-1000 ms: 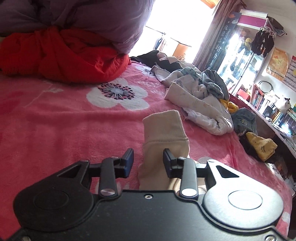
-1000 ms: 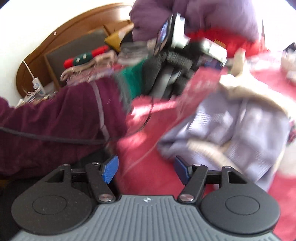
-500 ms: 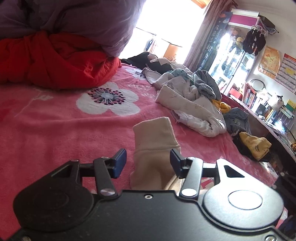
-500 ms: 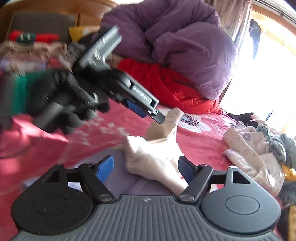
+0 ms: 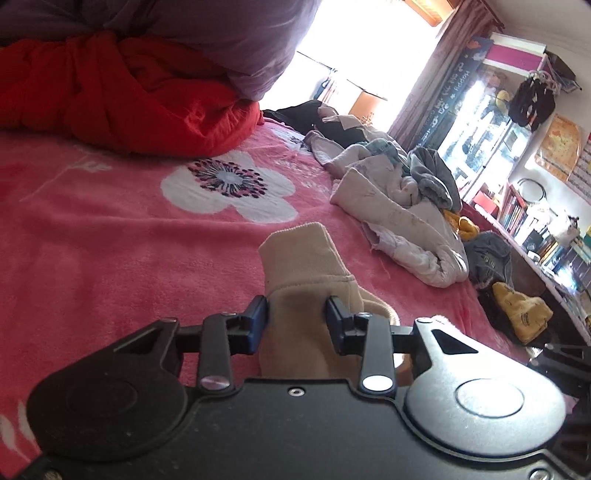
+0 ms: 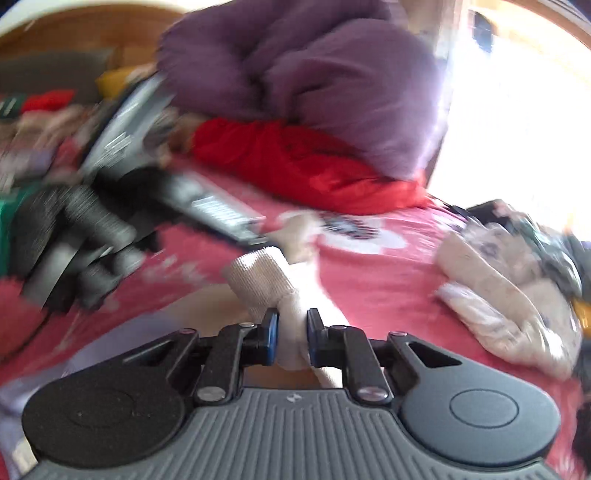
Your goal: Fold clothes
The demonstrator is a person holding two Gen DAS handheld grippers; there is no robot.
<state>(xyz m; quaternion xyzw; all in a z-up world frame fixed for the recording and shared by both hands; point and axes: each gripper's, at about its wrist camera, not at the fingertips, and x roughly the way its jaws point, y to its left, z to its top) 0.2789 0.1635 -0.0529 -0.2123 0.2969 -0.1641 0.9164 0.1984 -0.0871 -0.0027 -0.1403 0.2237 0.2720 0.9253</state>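
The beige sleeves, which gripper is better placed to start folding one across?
Right, probably. The right gripper is pinched on a beige sleeve just below its cuff. The left gripper straddles the other beige sleeve, jaws wider, grip unclear.

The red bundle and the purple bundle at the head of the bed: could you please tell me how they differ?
The red crumpled quilt lies low, directly on the pink flowered blanket; the purple puffy quilt sits on top of it. The red one is vivid and tightly creased, the purple one dull and billowy. Both are soft, unfolded bedding.
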